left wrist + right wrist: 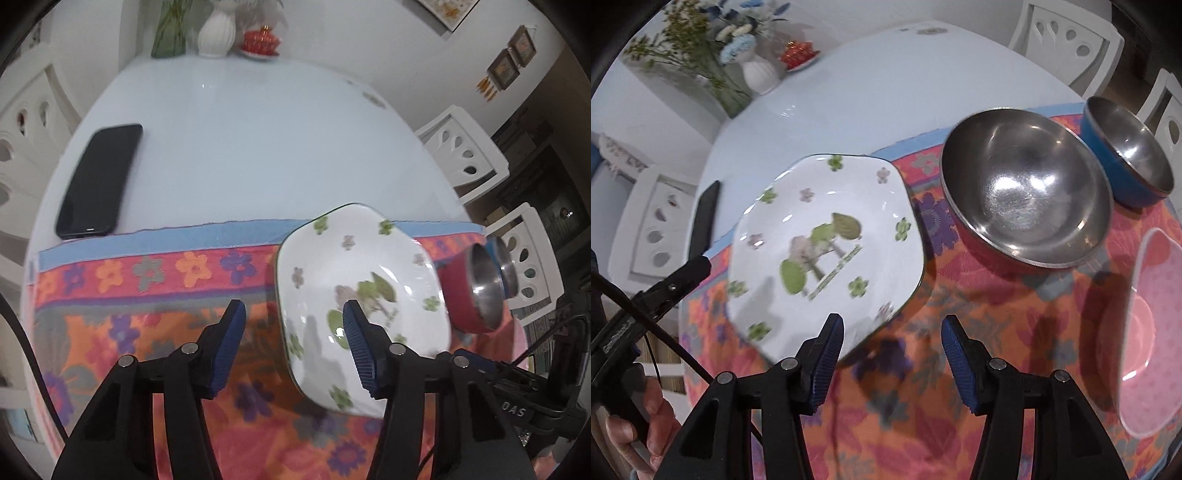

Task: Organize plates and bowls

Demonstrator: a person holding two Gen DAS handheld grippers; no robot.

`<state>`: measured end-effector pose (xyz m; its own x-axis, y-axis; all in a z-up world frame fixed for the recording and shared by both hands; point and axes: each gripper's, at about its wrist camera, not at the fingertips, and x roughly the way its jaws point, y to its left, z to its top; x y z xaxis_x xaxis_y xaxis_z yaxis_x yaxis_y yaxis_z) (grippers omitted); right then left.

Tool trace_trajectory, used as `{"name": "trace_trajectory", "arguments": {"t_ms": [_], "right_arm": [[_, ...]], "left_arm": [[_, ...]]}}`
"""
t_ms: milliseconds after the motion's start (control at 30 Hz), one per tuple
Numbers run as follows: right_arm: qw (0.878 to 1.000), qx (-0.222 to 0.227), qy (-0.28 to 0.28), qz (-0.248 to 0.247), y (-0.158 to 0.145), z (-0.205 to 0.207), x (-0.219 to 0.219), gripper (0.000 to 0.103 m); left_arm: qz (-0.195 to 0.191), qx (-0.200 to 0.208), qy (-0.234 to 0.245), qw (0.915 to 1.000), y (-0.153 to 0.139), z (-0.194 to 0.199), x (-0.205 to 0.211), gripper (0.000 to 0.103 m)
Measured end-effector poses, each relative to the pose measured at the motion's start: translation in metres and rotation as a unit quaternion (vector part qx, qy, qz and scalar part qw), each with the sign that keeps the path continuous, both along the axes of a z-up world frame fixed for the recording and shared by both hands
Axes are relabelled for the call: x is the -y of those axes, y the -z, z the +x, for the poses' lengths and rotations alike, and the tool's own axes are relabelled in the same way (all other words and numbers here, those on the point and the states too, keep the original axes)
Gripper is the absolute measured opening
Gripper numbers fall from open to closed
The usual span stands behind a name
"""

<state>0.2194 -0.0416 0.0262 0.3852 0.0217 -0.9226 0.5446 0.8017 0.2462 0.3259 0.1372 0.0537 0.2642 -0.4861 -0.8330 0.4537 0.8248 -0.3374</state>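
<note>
Through the left wrist camera I see my left tool point(293, 317) spread wide with nothing between its blue pads. The white floral plate point(354, 295) lies on the flowered cloth point(147, 280) to the right of the gap; my right-hand pad point(356, 343) overlaps the plate's face in this view, though I cannot tell whether it touches. The plate looks tilted, but I cannot say if an edge is off the cloth. Just right of the plate sits a red steel bowl point(469, 291), and tight behind it a blue steel bowl point(504, 266). Far left on the bare white desk point(240, 140) lies a black phone point(98, 181). At the far edge stand a white ribbed vase point(217, 31) and a small red dish point(260, 40).

Through the right wrist camera my right tool point(892, 339) is likewise wide open and grips nothing. The plate point(827, 240) lies left of centre, its near edge passing behind my left-hand pad point(827, 354). The red bowl point(1027, 199) is to the right of the plate and farther off, apart from it, with the blue bowl point(1126, 151) just beyond its right side. A pink plate point(1145, 332) rests on the cloth at the near right, apart from both bowls. The other tool point(687, 273) shows at the left edge, beside the plate's left rim.
</note>
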Motion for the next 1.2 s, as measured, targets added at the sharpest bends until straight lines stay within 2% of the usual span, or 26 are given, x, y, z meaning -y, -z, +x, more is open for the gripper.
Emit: {"name": "trace_trajectory", "arguments": {"t_ms": [100,300,567,767,933,1033,1200], "right_arm": [[1.000,-0.002,-0.001,0.004,0.008,0.008,0.005,0.054],[1.000,-0.006,-0.020,-0.012,0.018,0.018,0.003,0.052],[0.999,-0.004,-0.031,-0.027,0.027,0.032,0.003,0.050],[0.998,-0.005,-0.042,-0.041,0.028,0.041,0.002,0.050],[0.997,-0.002,-0.059,-0.054,0.028,0.041,-0.004,0.050],[0.995,-0.004,-0.081,-0.064,0.028,0.040,-0.008,0.050],[0.992,-0.002,-0.106,-0.062,0.020,0.029,-0.017,0.049]], "left_arm": [[0.001,-0.012,0.006,0.9999,0.015,0.009,0.007,0.047],[0.001,-0.021,0.009,0.9997,0.033,0.020,0.013,0.047],[-0.008,-0.017,0.020,0.9996,0.040,0.038,0.017,0.047],[-0.009,-0.014,0.029,0.9994,0.040,0.048,0.028,0.047],[-0.015,-0.010,0.063,0.9979,0.037,0.044,0.039,0.044],[0.019,0.023,0.075,0.9967,0.034,0.035,0.044,0.043],[0.013,0.034,0.064,0.9973,0.018,0.017,0.016,0.043]]}}
